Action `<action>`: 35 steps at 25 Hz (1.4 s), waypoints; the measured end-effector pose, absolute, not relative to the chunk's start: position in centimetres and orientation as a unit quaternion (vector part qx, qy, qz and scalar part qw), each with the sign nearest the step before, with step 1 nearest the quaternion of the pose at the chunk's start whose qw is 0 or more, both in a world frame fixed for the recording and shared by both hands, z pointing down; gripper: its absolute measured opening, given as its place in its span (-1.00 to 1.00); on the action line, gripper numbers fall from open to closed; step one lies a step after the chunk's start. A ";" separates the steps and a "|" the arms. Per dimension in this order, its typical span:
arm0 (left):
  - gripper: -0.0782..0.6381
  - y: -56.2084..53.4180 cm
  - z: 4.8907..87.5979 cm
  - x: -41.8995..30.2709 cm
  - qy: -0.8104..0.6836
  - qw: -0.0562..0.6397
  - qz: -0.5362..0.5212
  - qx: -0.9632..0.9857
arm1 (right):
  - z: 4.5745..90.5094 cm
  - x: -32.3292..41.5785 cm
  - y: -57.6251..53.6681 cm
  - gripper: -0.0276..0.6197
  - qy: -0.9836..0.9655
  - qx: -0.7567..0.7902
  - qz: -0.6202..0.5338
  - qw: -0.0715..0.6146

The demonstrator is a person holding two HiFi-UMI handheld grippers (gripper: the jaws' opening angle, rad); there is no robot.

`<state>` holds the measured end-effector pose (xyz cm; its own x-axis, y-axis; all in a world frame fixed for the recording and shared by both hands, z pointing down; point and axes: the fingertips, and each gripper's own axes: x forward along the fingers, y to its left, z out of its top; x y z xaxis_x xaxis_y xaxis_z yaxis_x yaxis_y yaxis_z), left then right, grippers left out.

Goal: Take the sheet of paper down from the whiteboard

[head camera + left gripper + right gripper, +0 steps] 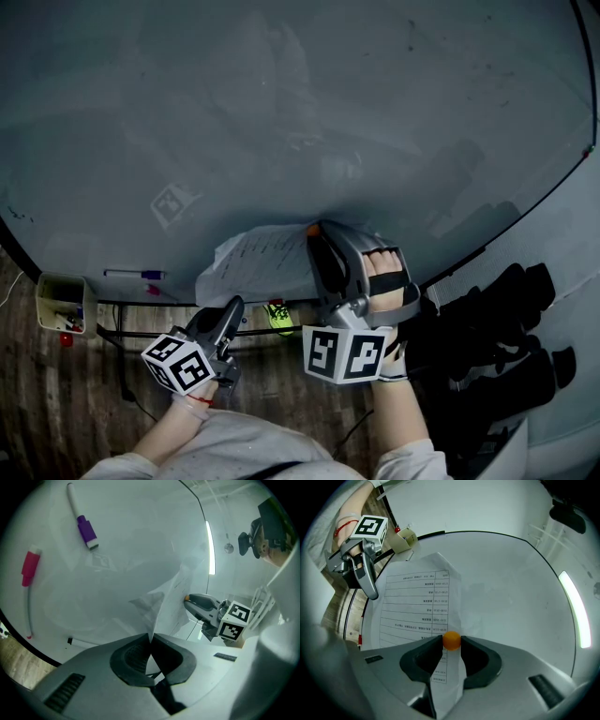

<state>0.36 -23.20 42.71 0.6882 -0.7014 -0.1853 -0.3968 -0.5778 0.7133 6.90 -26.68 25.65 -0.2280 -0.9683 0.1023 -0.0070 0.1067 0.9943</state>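
Orange is the spot to watch: a small orange magnet [451, 639] sits right at the tip of the right claw [451, 644], and the right gripper view shows both pads pressed against its sides, so that claw is pinching the magnet, with the sheet of paper [417, 602] running underneath it. The sheet lies on the whiteboard [281, 112], low down near the bottom rail, its printed lines facing out. From the right claw the long axis of the sheet runs away toward the left, down to where the left claw [151, 639] comes in. That left claw is pressed together on a thin edge of the sheet; the left gripper view shows the paper rising straight out of the closed tips and bulging a little off the board.

So here is the relation that matters: the magnet is at the right end of the sheet, already inside the right claw, and the free end is at the left, already in the left claw. The right hand is the nearer one to the only thing pinning the paper. My read: pull the magnet off the board, and the left claw can draw the sheet clear. Risk: a tear if the left tugs first.

A purple marker [86, 530] and a pink marker [30, 568] lie off to the left, well apart
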 end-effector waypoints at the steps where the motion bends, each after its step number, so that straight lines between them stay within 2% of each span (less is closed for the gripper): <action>1: -0.74 -23.2 42.9 0.4 -0.319 0.331 -0.232 0.857 | 25.7 6.9 -26.7 -0.51 -0.584 0.417 -0.522 0.461; 21: -0.74 -22.8 44.6 0.7 -0.320 0.353 -0.229 0.849 | 25.8 7.7 -26.9 -0.51 -0.585 0.418 -0.519 0.463; 35: -0.74 -22.3 45.8 0.5 -0.311 0.393 -0.242 0.831 | 26.4 7.3 -27.0 -0.51 -0.586 0.415 -0.517 0.466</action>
